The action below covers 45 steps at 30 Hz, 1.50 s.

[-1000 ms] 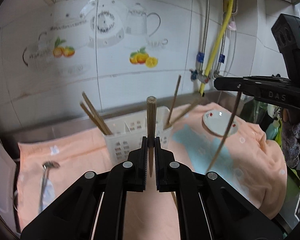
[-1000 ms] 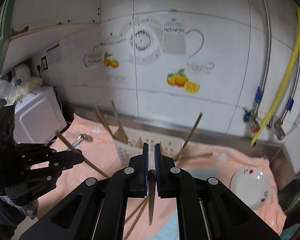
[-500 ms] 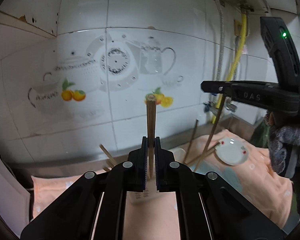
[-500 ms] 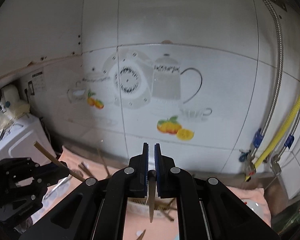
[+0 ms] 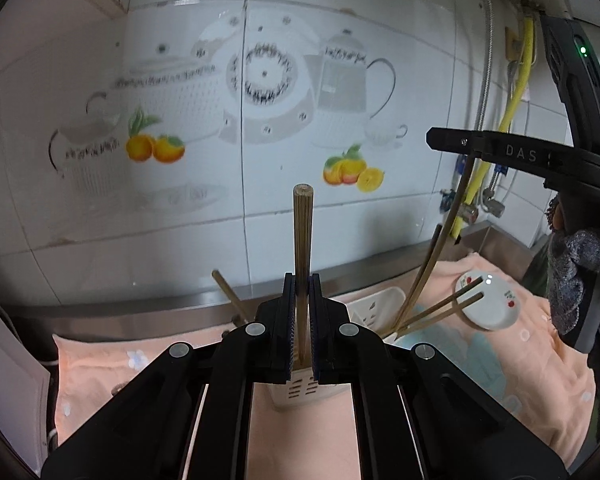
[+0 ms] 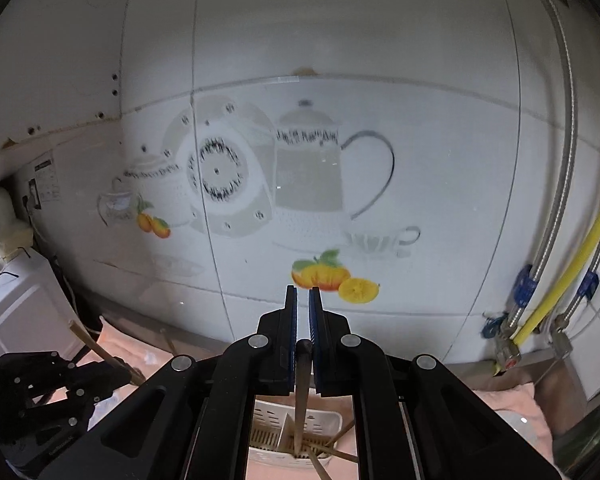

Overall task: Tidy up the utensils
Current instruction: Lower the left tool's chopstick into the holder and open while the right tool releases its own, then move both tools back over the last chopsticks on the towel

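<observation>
My left gripper [image 5: 300,280] is shut on a wooden chopstick [image 5: 302,240] that stands upright, its blunt end up. The white slotted utensil caddy [image 5: 374,306] stands just behind and below it on the peach towel, with several chopsticks leaning in it. My right gripper [image 6: 303,292] is shut on another chopstick [image 6: 301,404] that hangs down, its tip over the caddy [image 6: 296,436]. In the left wrist view the right gripper [image 5: 480,146] is at upper right with its chopstick [image 5: 440,248] reaching down into the caddy. The left gripper [image 6: 60,376] shows at lower left of the right wrist view.
A small white dish [image 5: 488,300] with two chopsticks lies on the towel [image 5: 540,360] to the right. A tiled wall with teapot and fruit decals stands close behind. Yellow and steel hoses [image 6: 560,288] run down at the right. A white appliance [image 6: 24,312] stands at the left.
Both grippers rose and tilted up toward the wall, each still holding its chopstick. The right gripper's chopstick came over the caddy and its tip lowered into it.
</observation>
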Available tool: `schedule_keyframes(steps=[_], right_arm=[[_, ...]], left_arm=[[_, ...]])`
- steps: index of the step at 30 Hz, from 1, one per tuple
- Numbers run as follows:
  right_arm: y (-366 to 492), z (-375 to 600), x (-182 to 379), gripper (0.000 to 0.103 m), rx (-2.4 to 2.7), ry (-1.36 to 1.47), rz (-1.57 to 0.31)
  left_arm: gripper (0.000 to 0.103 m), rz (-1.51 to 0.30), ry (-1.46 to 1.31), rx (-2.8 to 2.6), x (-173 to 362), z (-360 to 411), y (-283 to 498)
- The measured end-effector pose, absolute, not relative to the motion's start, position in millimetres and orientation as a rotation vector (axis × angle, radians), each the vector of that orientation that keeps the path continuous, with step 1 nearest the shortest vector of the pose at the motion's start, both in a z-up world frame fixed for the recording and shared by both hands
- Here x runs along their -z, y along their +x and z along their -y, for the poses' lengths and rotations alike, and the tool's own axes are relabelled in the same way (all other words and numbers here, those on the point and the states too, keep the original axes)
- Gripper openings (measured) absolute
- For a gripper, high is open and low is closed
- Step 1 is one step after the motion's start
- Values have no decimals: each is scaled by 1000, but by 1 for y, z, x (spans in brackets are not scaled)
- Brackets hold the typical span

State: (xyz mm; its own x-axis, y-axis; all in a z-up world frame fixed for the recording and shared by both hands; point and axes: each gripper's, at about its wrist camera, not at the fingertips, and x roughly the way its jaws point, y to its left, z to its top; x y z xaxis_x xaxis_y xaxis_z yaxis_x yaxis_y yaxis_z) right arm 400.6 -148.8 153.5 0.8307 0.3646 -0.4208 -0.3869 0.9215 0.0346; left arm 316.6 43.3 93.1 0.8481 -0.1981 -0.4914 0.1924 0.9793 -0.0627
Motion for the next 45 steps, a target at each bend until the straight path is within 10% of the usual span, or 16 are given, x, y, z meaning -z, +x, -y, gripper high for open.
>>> schedule_keyframes(steps=[22, 30, 45], right_arm=[[407, 155, -102, 9, -381, -70, -533], [377, 170, -115, 27, -372, -75, -489], [267, 192, -100, 50, -384, -114, -452]], left_arm=[[6, -591, -22, 196, -66, -47, 325], [10, -548, -18, 193, -81, -45, 309], [60, -495, -27, 163, -85, -54, 231]])
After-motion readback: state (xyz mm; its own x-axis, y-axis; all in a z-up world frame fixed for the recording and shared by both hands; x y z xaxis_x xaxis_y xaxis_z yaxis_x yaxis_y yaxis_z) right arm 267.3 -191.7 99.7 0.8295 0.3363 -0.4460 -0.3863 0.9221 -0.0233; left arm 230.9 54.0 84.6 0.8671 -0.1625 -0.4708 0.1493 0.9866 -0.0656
